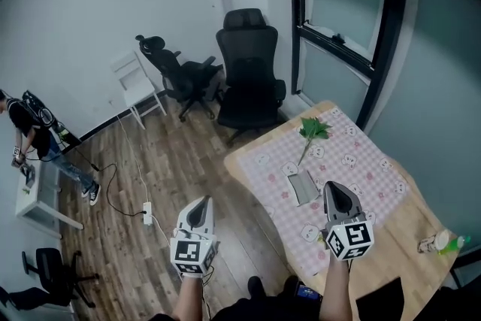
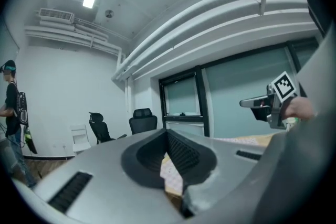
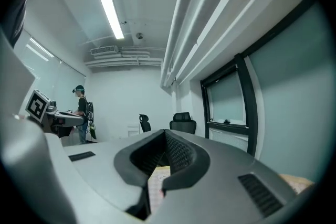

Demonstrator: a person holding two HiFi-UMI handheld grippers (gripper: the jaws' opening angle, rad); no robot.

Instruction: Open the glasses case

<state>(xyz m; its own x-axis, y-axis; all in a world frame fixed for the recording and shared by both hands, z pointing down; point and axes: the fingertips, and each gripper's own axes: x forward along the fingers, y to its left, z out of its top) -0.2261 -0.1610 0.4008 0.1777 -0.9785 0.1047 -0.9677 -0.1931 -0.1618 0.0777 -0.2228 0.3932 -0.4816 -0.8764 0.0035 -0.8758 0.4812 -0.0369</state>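
The right gripper (image 1: 334, 188) has its jaws pressed together with nothing between them, and the jaws of the left gripper (image 1: 201, 202) meet the same way, also empty. The right gripper is raised above the tabletop (image 1: 409, 229), and the left is over the wooden floor (image 1: 150, 162) off its left edge. The grey glasses case (image 1: 303, 187) lies flat on the pink checked cloth (image 1: 361, 162) near the tabletop's middle, untouched, with a green leafy sprig (image 1: 314, 129) towards the far corner.

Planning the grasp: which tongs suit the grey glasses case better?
Right: the right tongs hang beside the flat grey glasses case on the pink checked tablecloth; the left tongs hang over wooden floor.
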